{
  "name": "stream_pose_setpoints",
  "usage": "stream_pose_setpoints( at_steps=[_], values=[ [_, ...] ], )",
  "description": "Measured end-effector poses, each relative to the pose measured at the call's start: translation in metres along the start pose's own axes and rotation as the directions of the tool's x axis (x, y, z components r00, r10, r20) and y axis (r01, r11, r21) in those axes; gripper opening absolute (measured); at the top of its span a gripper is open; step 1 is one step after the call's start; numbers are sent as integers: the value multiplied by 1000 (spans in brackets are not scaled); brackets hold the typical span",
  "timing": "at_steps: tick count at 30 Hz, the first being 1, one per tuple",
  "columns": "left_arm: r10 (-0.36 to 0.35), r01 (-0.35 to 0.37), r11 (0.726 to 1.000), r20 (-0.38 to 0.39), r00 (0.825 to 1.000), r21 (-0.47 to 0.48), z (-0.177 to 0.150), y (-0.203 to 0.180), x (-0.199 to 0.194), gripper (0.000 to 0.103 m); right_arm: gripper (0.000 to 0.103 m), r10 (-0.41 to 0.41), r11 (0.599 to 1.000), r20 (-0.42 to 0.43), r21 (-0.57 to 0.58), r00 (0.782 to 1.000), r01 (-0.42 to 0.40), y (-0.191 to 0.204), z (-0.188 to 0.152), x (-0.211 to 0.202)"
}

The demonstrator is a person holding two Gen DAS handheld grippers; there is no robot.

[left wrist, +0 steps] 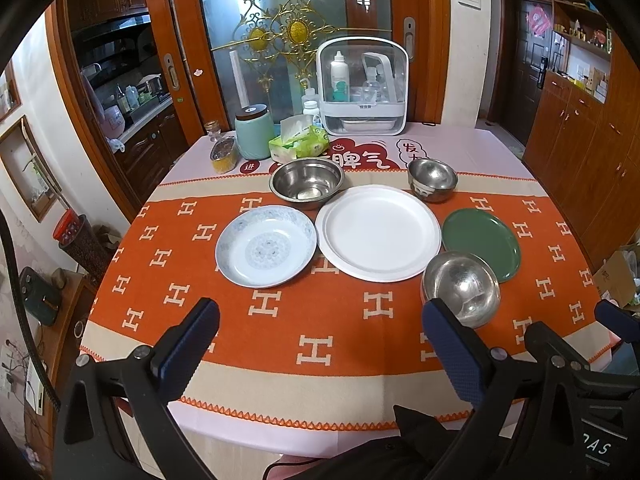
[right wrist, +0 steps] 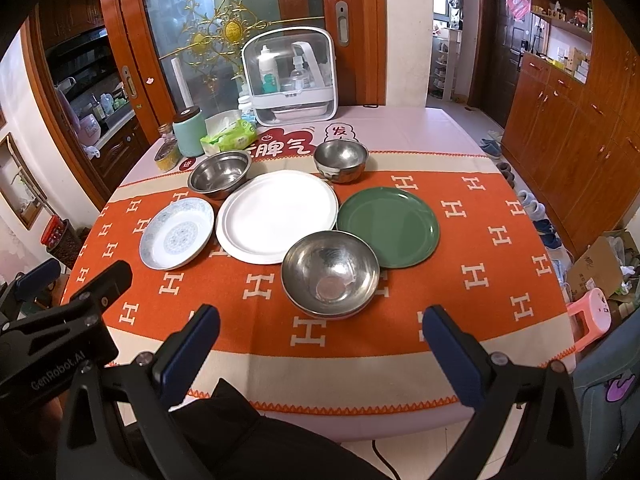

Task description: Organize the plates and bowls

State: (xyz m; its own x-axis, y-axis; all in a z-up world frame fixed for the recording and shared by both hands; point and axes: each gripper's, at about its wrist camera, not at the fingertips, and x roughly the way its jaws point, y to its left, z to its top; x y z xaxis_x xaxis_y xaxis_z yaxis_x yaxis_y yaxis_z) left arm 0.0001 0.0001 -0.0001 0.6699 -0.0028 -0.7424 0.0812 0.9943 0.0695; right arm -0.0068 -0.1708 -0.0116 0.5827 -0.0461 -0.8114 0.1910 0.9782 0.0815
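While both grippers are held wide open and empty, the near steel bowl (right wrist: pixel 330 276) is seen on the counter (right wrist: pixel 360 344) straight ahead of the right gripper (right wrist: pixel 320 344), right of the left gripper (left wrist: pixel 320 344).

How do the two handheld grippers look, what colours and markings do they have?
Both the left gripper and the right gripper have black frames with silver screws and dark blue textured pads. The left one's body, in the right view, bears white "GenRobot.AI" lettering. A dark cable hangs below.
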Motion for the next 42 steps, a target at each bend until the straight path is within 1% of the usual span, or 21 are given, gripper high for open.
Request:
stream_pose_setpoints(
  at_steps=[14, 15, 16, 18, 24, 27, 30, 32, 35, 38, 42],
  values=[
    [-5, 5, 1000, -4, 1000, 0, 0, 0, 0, 100, 102, 3, 1000, 0, 2, 1000, -3, -3, 0, 0],
    [-8, 8, 1000, -4, 1000, -2, -7, -6, 2, 100, 102, 2, 1000, 1, 2, 1000, -2, -3, 1, 0],
    [-9, 9, 1000, -5, 1000, -2, -8, -7, 2, 100, 102, 4, 1000, 0, 2, 1000, -4, -4, 1, 1],
    [-12, 12, 1000, -9, 1000, -4, -12, -4, -1, 100, 102, 4, 1000, 0, 3, 1000, -4, -5, 2, 1],
    [-7, 7, 1000, -13, 1000, -4, -8, -5, -1, 100, 102, 6, 1000, 6, -7, 1000, -6, -6, 4, 2],
    [2, -2, 1000, -36, 999, -10, -7, -13, 8, 100, 102, 9, 1000, 7, -22, 1000, -8, 5, 7, 7],
    [5, -6, 1000, -53, 999, -10, -4, -12, 10, 100, 102, 17, 999, 7, -32, 1000, -16, 3, 13, 5],
    [12, -12, 1000, -69, 998, -3, -3, -14, 13, 100, 102, 27, 999, 12, -36, 1000, -27, -6, 16, 4],
    [38, -38, 999, -92, 995, 7, 1, -13, 18, 100, 102, 29, 998, 22, -58, 999, -28, -3, 18, 5],
    [59, -57, 998, -123, 991, 18, 6, -11, 26, 101, 102, 43, 996, 24, -80, 999, -41, -2, 22, 9],
    [77, -74, 997, -168, 983, 23, 11, -9, 40, 101, 102, 76, 994, 4, -85, 997, -76, -3, 28, 18]
  ],
)
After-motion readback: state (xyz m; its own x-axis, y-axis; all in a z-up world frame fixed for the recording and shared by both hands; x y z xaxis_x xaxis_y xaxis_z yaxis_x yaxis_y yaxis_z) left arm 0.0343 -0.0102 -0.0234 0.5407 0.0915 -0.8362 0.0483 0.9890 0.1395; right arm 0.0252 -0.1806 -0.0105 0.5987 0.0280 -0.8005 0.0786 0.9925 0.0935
